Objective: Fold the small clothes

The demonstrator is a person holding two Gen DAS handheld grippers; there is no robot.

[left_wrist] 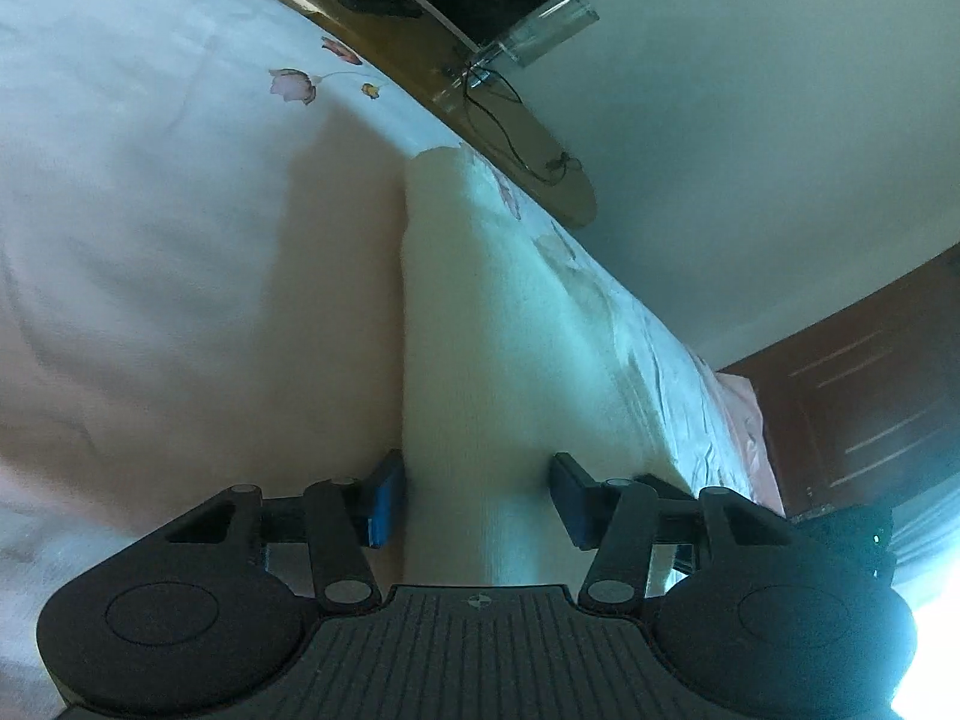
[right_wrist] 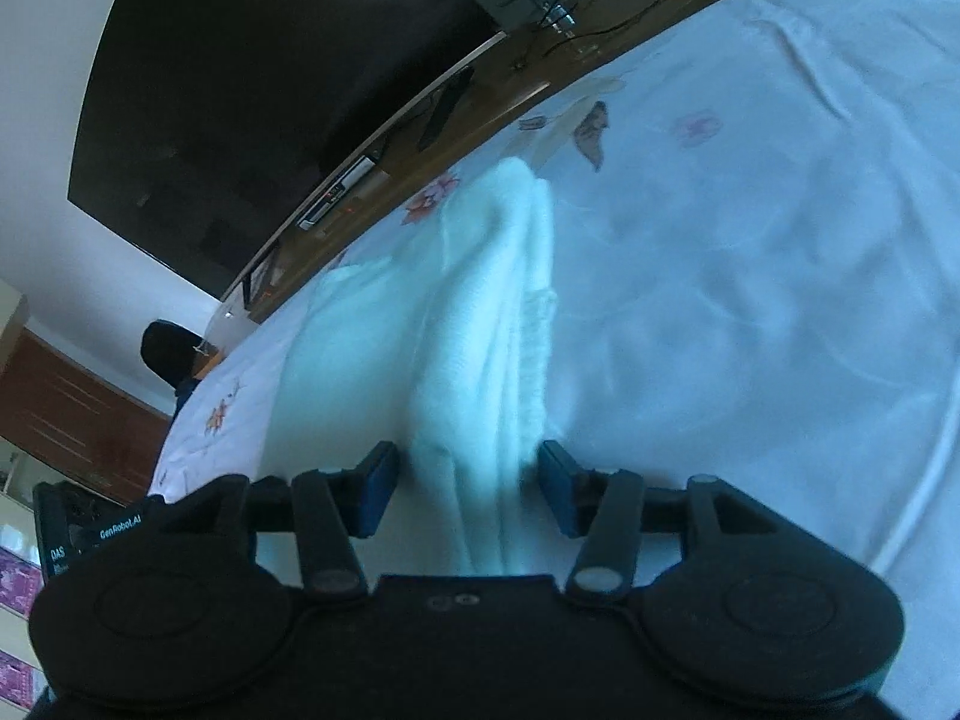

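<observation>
A small white knitted garment [left_wrist: 480, 330] lies on the floral bedsheet [left_wrist: 150, 180]. In the left wrist view my left gripper [left_wrist: 477, 498] has the garment's near edge between its two blue pads, which stand apart and do not pinch the cloth. In the right wrist view the same garment [right_wrist: 486, 330] runs bunched and folded lengthwise away from my right gripper [right_wrist: 468, 489]. Its pads also stand apart on either side of the cloth. Both views are tilted and a little blurred.
A wooden shelf [left_wrist: 420, 60] with cables and a glass stand runs along the bed's far edge. A dark TV screen [right_wrist: 240, 90] hangs above it. A brown cabinet [left_wrist: 870, 408] stands beyond the bed's end. The sheet [right_wrist: 750, 270] spreads wide to the right.
</observation>
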